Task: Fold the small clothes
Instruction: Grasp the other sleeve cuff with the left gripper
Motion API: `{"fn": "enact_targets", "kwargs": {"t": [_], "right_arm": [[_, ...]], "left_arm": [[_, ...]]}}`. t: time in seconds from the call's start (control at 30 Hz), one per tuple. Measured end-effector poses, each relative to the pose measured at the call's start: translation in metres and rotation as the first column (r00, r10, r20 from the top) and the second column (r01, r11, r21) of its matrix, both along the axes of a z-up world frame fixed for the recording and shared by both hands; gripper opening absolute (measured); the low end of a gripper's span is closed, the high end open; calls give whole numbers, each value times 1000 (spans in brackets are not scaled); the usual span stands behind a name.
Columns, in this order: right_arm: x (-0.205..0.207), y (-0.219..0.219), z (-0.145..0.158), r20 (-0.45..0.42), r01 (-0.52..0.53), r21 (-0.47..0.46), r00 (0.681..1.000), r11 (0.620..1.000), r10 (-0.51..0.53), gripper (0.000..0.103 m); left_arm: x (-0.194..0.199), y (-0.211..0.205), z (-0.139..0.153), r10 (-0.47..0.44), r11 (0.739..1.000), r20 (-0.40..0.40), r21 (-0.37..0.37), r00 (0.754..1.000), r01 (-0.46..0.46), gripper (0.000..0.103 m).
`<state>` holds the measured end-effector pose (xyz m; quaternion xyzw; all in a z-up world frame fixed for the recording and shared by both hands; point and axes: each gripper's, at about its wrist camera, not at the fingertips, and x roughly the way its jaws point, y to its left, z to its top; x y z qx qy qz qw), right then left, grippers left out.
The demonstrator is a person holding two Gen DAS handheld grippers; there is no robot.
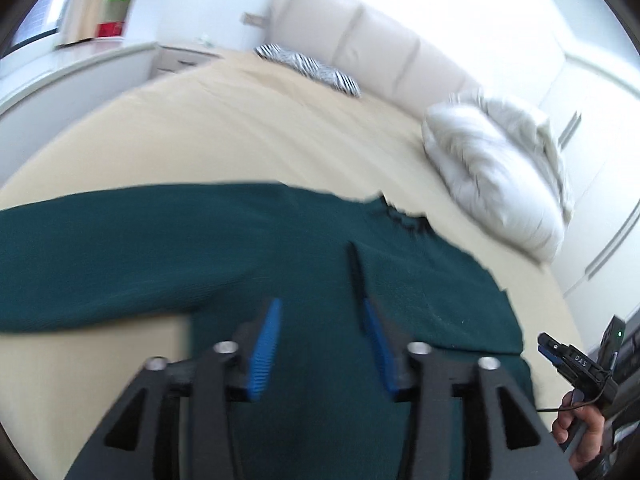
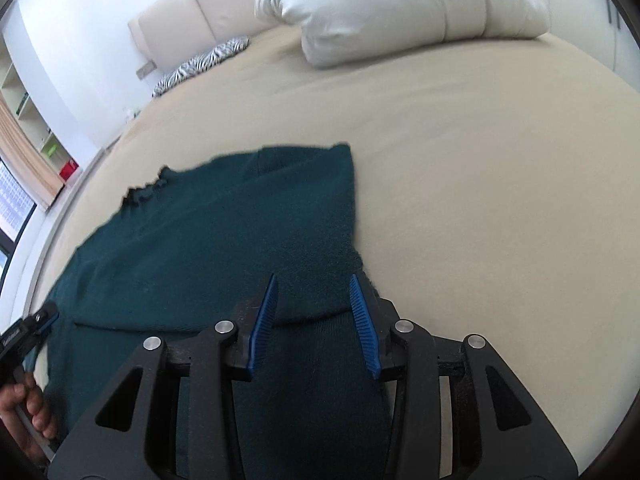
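Sweater point(image 2: 208, 248) lies on the bed point(image 2: 480, 200) with 1 sleeve folded in, your left gripper point(image 1: 320, 312) and right gripper point(image 2: 314, 300) have released jaws, so more folds remain.

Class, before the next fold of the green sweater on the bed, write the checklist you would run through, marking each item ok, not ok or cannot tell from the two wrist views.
1. Left gripper empty, jaws apart above the green sweater: ok.
2. Right gripper empty, no cloth pinched between the blue pads: ok.
3. Sweater lying on the bed, with bare sheet beyond it: ok.
4. White pillow apart from the sweater: ok.
5. Zebra-striped cushion out of the way by the headboard: ok.
6. Folded layers smooth and edges lined up: cannot tell, the views are blurred.
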<state>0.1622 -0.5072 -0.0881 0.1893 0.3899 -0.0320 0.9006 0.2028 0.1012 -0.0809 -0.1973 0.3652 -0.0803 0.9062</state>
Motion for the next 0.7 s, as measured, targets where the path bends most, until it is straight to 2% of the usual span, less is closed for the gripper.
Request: {"fn": "enact_targets", "kwargs": {"t": [0.1,0.17,0.2,0.3,0.37,0.4,0.47,0.5,0.53,0.6,0.63,0.7], "right_arm": [[-28,15,25,83,1,43,997,999,-4,48],[-39,31,35,112,-35,76,993,996,26,51],[-43,41,39,120,-55,89,992,995,44,51],[-63,72,41,120,-138,143,985,980,121,52],[-71,89,36,106,-173,181,982,968,156,52],[-74,96,33,99,-186,196,981,963,169,52],[-82,110,26,81,-202,228,979,953,188,52],[-84,116,22,71,-207,238,978,949,196,52],[-88,120,19,61,-212,244,977,946,203,52],[-96,126,18,51,-215,241,977,947,208,52],[-99,127,19,49,-214,240,977,947,208,52],[-104,126,20,53,-210,245,978,946,203,52]], "left_arm": [[-45,60,5,131,989,8,-71,991,-131,64],[-65,97,-2,212,966,-23,-148,977,-213,64],[-80,125,-10,273,935,-48,-220,961,-277,65],[-106,179,-31,381,844,-124,-358,916,-399,65],[-116,203,-39,428,789,-149,-420,891,-449,65],[-119,211,-42,446,771,-152,-435,882,-465,67],[-123,232,-50,497,711,-173,-481,850,-513,71],[-122,244,-56,520,673,-193,-508,832,-538,71],[-121,258,-64,542,620,-219,-548,812,-562,71],[-118,275,-72,562,554,-243,-599,791,-578,71],[-112,284,-74,569,532,-251,-614,783,-584,71],[-103,295,-75,588,507,-264,-616,765,-603,70]]}}
